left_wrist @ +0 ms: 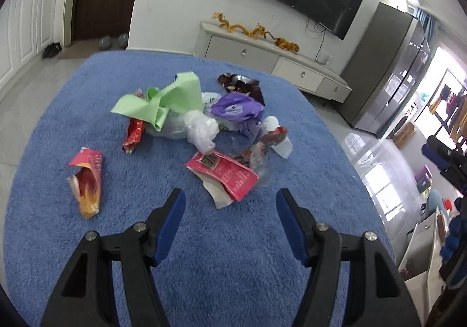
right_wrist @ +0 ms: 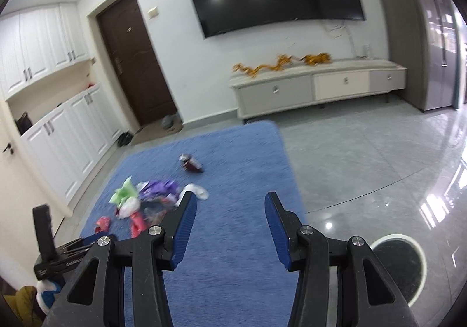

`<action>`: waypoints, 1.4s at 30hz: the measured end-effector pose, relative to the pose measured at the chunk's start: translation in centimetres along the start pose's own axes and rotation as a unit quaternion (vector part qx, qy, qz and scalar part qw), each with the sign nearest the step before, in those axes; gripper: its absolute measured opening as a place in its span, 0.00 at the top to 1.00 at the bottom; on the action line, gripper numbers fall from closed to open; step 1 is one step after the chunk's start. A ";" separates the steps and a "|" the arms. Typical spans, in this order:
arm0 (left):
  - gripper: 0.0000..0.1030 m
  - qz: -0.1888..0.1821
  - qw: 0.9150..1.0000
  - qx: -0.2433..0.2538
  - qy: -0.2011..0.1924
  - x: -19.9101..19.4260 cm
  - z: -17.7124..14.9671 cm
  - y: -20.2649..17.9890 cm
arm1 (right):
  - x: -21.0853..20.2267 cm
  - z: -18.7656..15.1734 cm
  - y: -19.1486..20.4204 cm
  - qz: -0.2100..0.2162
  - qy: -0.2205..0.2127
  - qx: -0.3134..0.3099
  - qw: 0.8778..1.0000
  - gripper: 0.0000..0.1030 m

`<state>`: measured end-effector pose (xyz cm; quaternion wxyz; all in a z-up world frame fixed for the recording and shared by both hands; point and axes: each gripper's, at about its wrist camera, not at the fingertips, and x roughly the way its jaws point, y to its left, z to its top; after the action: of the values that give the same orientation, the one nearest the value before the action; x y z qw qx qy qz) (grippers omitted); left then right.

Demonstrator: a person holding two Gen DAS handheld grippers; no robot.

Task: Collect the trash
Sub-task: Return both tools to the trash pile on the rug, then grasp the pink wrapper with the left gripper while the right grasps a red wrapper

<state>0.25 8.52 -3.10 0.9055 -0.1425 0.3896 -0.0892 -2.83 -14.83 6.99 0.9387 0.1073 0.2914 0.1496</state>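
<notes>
Here the trash pile (left_wrist: 201,128) lies just beyond the left gripper's (left_wrist: 230,201) released, empty jaws.

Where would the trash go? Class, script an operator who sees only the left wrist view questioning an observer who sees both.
Operator: Is there a bin anywhere?
Observer: Yes. What looks like a round white-rimmed bin with a dark liner stands on the glossy grey tiled floor, off the edge of the fluffy blue rug.
Operator: Is the right claw carrying anything?
Observer: No. The right claw is open and empty.
</notes>
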 end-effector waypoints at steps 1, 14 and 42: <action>0.39 -0.002 1.000 -0.003 0.003 0.5 0.2 0.0 | 0.7 -0.2 0.5 0.008 0.008 -0.002 1.000 0.55; 0.39 -0.004 0.997 -0.066 0.049 7.0 2.3 0.7 | 11.3 -1.1 5.2 0.107 0.115 -0.049 0.986 0.55; 0.71 -0.045 0.990 -0.130 0.037 5.6 0.7 2.6 | 13.9 -1.1 4.7 0.140 0.106 -0.024 0.984 0.91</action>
<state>4.69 9.54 -7.33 0.8593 -0.2730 0.4243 -0.0836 6.40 -5.53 0.34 0.8747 0.1076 0.3674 0.2972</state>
